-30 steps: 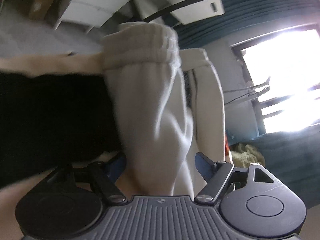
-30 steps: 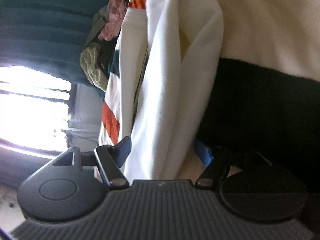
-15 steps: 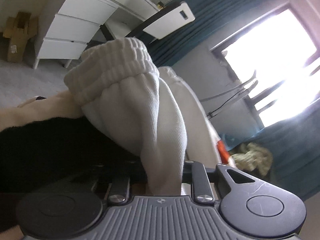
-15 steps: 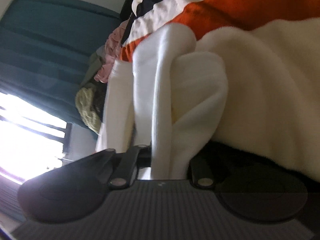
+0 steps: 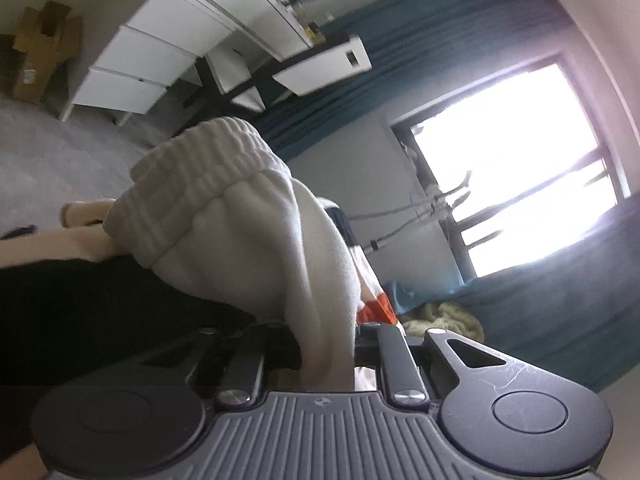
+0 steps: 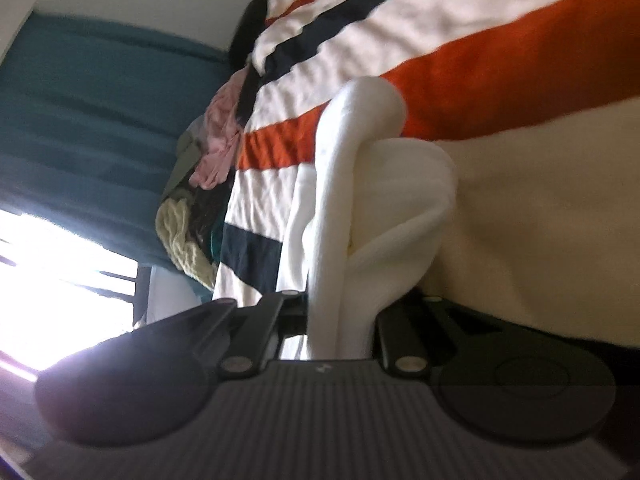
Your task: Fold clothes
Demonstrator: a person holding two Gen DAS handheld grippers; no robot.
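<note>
So the white sweatpants (image 5: 248, 216) are the main thing here; soft fleecy fabric, and the ribbed elastic waistband (image 5: 192, 184) is bunched up ahead of the left gripper (image 5: 326, 344), up and a bit to its left; the cloth runs down from there straight into the gap between that gripper's fingers, which are pinched together on it; looks like a solid clamp.

Same garment on the other side; the right gripper (image 6: 340, 320) has a thick folded wad of the white sweatpants (image 6: 360, 200) pinched between its fingers too, squeezed in tight on the fabric; the folds rise straight up ahead of it and curl over at the top.

Moving out from there; ahead of and to the right of the right gripper there's a striped bedspread (image 6: 460, 40), white with orange and navy bands, plus a cream fleece blanket (image 6: 540, 220) close on its right; off to its left sits a heap of clothes (image 6: 200, 200), pink on top, pale yellow knit lower down, against teal curtains (image 6: 100, 120).

From the left gripper; black fabric (image 5: 80, 312) just to the left, a white drawer unit (image 5: 152, 60) and a cardboard box (image 5: 36, 52) far up-left on grey carpet; a bright window (image 5: 520, 168) off to the right.
</note>
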